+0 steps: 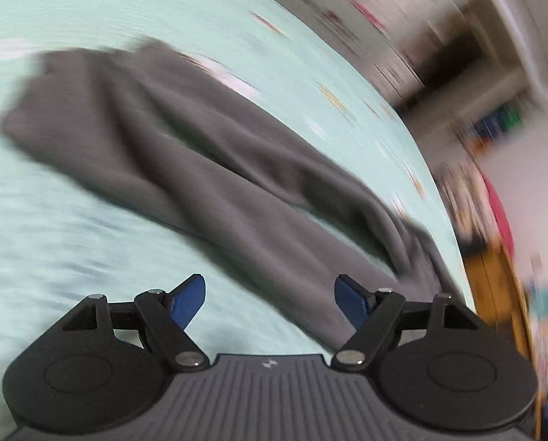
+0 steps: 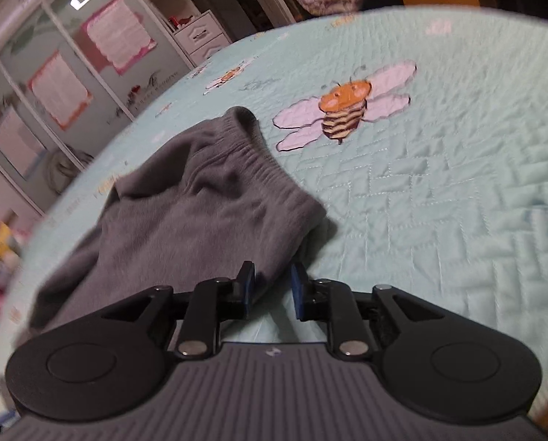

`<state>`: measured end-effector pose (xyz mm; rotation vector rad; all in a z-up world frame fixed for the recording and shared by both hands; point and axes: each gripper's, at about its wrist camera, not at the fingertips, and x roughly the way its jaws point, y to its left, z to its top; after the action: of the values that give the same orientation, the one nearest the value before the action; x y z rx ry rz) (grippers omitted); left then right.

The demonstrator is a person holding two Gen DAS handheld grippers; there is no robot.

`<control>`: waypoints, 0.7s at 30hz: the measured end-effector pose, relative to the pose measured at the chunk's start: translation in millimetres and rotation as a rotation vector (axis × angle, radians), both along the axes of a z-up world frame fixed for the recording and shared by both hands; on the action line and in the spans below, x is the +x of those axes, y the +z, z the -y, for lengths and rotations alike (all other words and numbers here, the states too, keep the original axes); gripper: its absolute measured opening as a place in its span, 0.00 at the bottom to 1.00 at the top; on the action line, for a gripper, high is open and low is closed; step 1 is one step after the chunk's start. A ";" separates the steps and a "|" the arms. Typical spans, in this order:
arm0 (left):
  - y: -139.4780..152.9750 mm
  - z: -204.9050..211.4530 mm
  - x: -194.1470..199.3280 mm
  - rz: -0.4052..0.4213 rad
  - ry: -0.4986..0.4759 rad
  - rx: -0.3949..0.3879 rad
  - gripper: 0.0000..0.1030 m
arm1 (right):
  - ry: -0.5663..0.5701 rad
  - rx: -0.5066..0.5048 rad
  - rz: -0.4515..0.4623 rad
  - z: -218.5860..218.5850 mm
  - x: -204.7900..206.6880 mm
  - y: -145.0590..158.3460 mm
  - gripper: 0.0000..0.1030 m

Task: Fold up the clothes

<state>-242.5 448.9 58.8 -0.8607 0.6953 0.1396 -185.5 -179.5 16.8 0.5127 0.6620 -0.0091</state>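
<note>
Grey trousers [image 2: 186,213] are laid rumpled on a mint-green quilted bedspread [image 2: 439,202], with the elasticated waistband [image 2: 259,158] seen bunched and curled up at the far end in the right wrist view. In the left wrist view, which is heavily motion-blurred, the same garment [image 1: 200,154] is seen stretched diagonally across the bed toward its edge. Left gripper [image 1: 270,299]: jaws spread wide, nothing held, blue pads [image 1: 189,301] hovering above bedspread and cloth. Right gripper [image 2: 273,286]: jaws narrowed to a small gap, with an edge of the grey fabric lying between the pads [image 2: 299,288]; actual contact with the cloth cannot be told. An embroidered bee [image 2: 347,110] with pale wings is noted on the bedspread just beside the waistband, and a 2nd, smaller bee [image 2: 230,73] farther off. Beyond the bed, wardrobe doors [image 2: 53,84] bearing pink-bordered panels and a white drawer unit [image 2: 204,36] are recorded. Script lettering is present on the doors but is too small to be read. No obstruction is seen between either gripper and the garment.
</note>
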 end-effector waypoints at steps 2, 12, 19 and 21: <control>-1.3 -32.5 -12.6 0.004 0.103 -0.049 0.78 | 0.060 -0.078 0.034 -26.7 -13.3 9.9 0.22; 18.5 -93.1 4.5 0.057 0.175 -0.135 0.81 | 0.698 -0.385 0.096 -201.7 -28.8 17.0 0.33; 6.2 -97.0 59.2 -0.058 0.177 -0.110 0.82 | 0.911 -0.678 0.217 -292.4 -46.7 8.8 0.41; -0.8 -99.3 72.2 -0.091 0.186 -0.116 0.82 | 0.936 -0.719 0.232 -306.1 -46.8 6.7 0.43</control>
<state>-170.3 548.2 58.0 -1.0351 0.7125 0.3090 -232.3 126.5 23.5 -0.5114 0.5709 0.6616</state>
